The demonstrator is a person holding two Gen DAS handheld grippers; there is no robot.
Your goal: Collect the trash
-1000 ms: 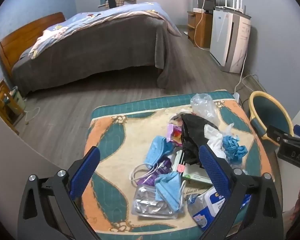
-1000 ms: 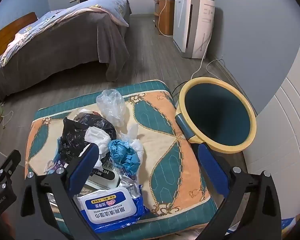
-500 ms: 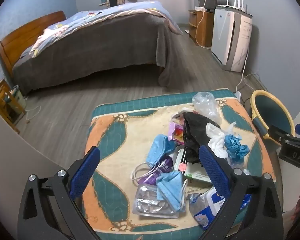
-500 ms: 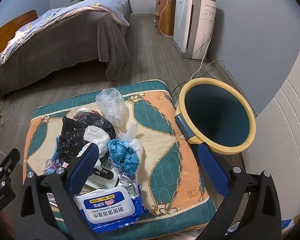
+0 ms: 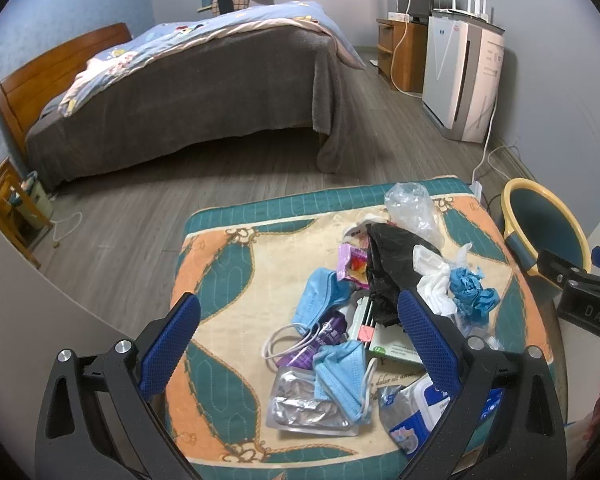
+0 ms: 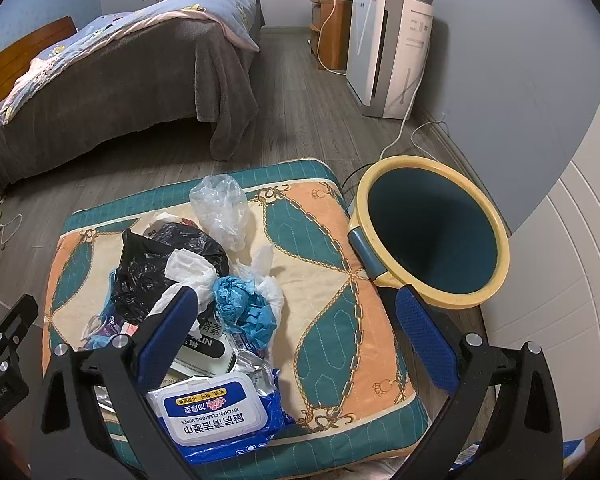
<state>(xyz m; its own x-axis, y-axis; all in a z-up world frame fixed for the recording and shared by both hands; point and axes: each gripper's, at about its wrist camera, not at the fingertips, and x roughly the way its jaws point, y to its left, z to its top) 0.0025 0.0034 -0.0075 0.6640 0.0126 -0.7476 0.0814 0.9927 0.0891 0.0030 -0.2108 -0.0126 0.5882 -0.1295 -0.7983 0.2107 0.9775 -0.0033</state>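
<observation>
Evidently nothing is picked up yet: the left gripper and right gripper both hang over the trash pile with jaws spread wide and empty, probably choosing a first piece. The trash lies heaped on a quilted cushion, just beside the round bin — tilted toward it, mouth open, handy for dropping. It is mostly soft, crumpled stuff: a glossy black bag, a clear bag, white tissue, a blue wad, pleated face masks, a foil pouch and a slick wipes pack.
</observation>
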